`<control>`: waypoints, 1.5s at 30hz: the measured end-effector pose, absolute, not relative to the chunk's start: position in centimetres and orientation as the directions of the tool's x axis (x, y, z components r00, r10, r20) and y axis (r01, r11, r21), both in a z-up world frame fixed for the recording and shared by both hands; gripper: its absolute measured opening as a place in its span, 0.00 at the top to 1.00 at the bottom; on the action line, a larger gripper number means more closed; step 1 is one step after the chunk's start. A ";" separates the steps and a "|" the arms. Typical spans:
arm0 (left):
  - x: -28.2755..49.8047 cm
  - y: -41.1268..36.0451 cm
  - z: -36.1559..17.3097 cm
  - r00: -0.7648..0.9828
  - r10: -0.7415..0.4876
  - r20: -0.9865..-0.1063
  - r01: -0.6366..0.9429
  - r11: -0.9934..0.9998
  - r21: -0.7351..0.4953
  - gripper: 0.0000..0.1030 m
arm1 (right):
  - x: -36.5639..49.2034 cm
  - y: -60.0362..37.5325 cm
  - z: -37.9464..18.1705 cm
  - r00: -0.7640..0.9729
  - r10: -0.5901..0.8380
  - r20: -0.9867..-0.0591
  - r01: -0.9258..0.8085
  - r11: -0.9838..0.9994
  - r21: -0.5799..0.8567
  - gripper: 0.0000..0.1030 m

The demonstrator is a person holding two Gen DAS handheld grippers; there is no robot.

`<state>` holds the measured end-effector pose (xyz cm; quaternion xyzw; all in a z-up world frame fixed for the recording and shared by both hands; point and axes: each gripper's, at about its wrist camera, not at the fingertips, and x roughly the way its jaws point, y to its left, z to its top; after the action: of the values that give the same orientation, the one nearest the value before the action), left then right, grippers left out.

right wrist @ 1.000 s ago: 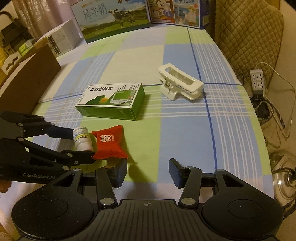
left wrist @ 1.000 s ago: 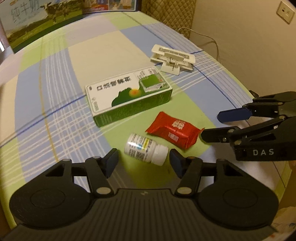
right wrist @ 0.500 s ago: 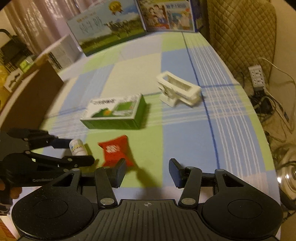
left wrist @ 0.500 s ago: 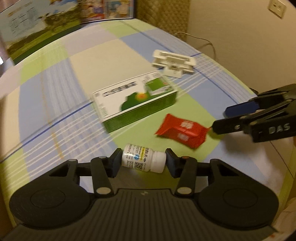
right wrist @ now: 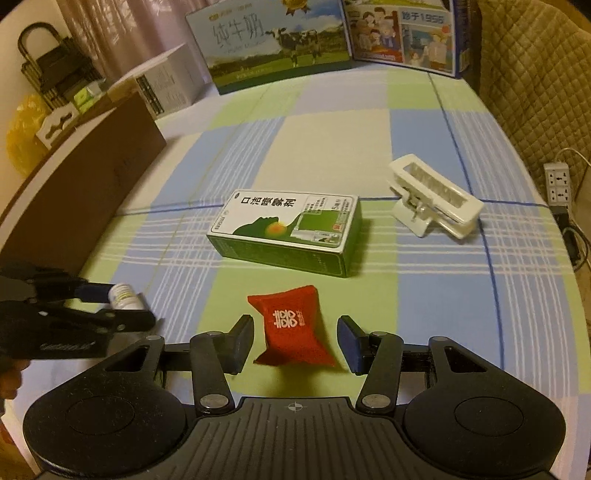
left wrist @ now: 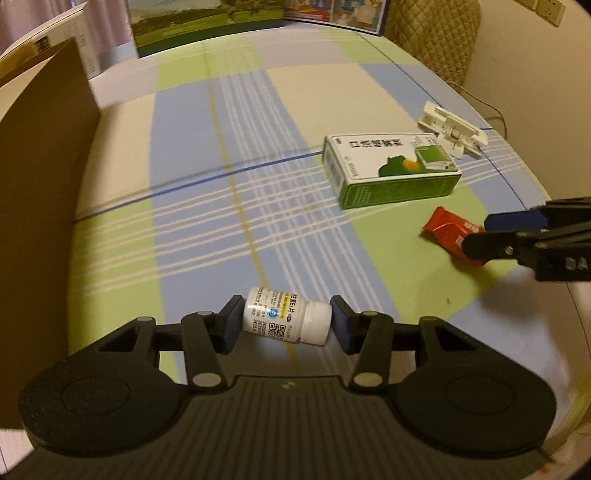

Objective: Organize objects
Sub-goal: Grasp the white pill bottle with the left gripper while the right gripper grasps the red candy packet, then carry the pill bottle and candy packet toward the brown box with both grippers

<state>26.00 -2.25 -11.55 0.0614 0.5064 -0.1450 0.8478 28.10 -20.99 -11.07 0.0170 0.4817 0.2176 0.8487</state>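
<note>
My left gripper (left wrist: 285, 325) is shut on a small white pill bottle (left wrist: 286, 320), held sideways above the checked tablecloth; the bottle also shows in the right wrist view (right wrist: 125, 296). My right gripper (right wrist: 295, 341) is open, its fingers on either side of a red candy packet (right wrist: 291, 325) lying on the cloth, not touching it. The packet also shows in the left wrist view (left wrist: 452, 234). A green and white medicine box (right wrist: 286, 230) lies beyond it. A white clip (right wrist: 432, 199) lies to the box's right.
A brown cardboard box wall (left wrist: 40, 206) stands along the left. A milk carton box (right wrist: 273, 40) and a picture box (right wrist: 406, 33) stand at the table's far edge. A quilted chair (right wrist: 532, 74) and a power strip (right wrist: 559, 182) are at the right.
My left gripper closed on the pill bottle, lifted it and swung left toward the cardboard box. My right gripper moved left so its fingers now flank the red packet.
</note>
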 end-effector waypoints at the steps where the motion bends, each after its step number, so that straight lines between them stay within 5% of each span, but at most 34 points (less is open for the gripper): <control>1: 25.8 -2.1 -11.5 0.446 -0.180 -0.877 0.302 0.952 -0.042 0.56 | 28.2 -20.9 -11.2 0.439 0.382 -0.813 -0.356 0.905 0.233 0.54; 5: 25.0 -1.8 -11.3 0.452 -0.172 -0.875 0.282 0.958 -0.042 0.56 | 28.2 -20.4 -11.5 0.432 0.368 -0.823 -0.373 0.904 0.209 0.56; 12: 23.5 -1.4 -10.7 0.473 -0.154 -0.868 0.254 0.967 -0.033 0.56 | 27.1 -19.6 -11.2 0.436 0.366 -0.823 -0.421 0.890 0.173 0.75; 45: 16.4 6.1 1.3 0.692 -0.163 -0.703 0.145 0.986 -0.085 0.56 | 19.4 -10.1 -0.9 0.408 0.622 -0.669 -0.599 0.735 0.318 0.77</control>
<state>16.42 6.05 1.30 -0.0116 0.3835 -0.0835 0.9197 19.41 -10.07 -0.88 0.0142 0.4049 0.3636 0.8389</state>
